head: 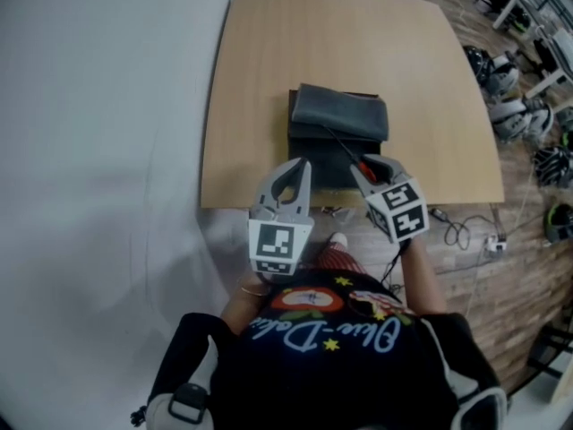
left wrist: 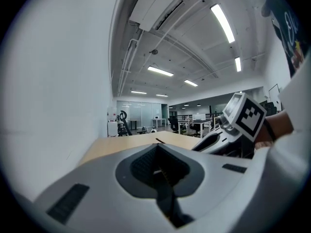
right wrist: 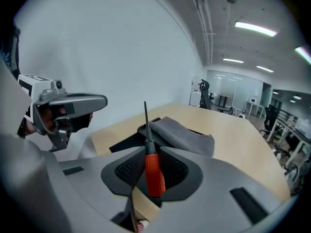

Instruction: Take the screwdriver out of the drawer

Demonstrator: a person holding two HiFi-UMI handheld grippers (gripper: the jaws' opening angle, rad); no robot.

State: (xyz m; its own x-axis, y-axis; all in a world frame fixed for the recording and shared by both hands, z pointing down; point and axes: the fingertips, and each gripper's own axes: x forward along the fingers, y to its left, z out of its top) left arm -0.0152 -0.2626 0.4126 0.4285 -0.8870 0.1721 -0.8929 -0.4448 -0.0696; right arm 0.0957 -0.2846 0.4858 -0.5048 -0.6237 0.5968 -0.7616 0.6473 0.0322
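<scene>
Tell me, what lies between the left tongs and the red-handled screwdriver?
In the head view, only the front of the dark drawer unit lies between the left tongs and the screwdriver, which the right tongs grip.

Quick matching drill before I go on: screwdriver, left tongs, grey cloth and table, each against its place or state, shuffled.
1. screwdriver
2. left tongs
3. grey cloth
4. table

a. draped on the dark drawer unit
b. light wood, under that unit
c. nothing between them
d. red handle gripped in the right tongs

Pairs: 1-d, 2-c, 3-a, 4-b
</scene>
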